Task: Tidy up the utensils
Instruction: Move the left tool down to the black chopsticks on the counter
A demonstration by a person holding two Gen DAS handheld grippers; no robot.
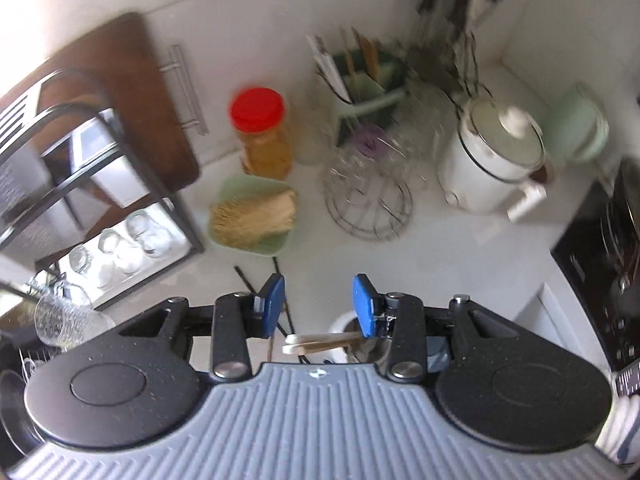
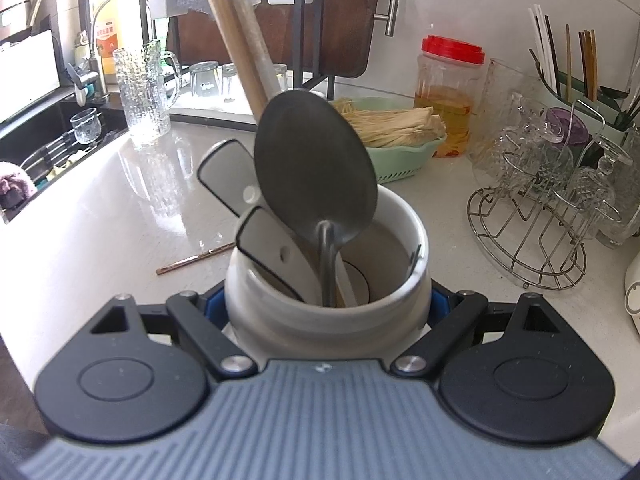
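My right gripper (image 2: 328, 304) is shut on a white ceramic utensil holder (image 2: 280, 320), its blue pads pressing the holder's two sides. In the holder stand a dark metal ladle (image 2: 316, 168), two flat grey-ended utensils (image 2: 228, 176) and long wooden handles (image 2: 236, 36). A single chopstick (image 2: 196, 258) lies on the white counter left of the holder. In the left wrist view my left gripper (image 1: 320, 304) is open above the counter, with nothing between its blue pads (image 1: 274, 304). Below it show the holder's rim (image 1: 338, 322) and wooden handle tips (image 1: 316, 342). Dark chopsticks (image 1: 246, 280) lie by the left pad.
A green basket of pale sticks (image 2: 396, 128), a red-lidded jar (image 2: 450, 92) and a wire rack of glasses (image 2: 532, 216) stand behind the holder. A glass mug (image 2: 144, 92) and sink (image 2: 40, 140) are at left. A white cooker (image 1: 492, 156) and black stove (image 1: 600, 264) are at right.
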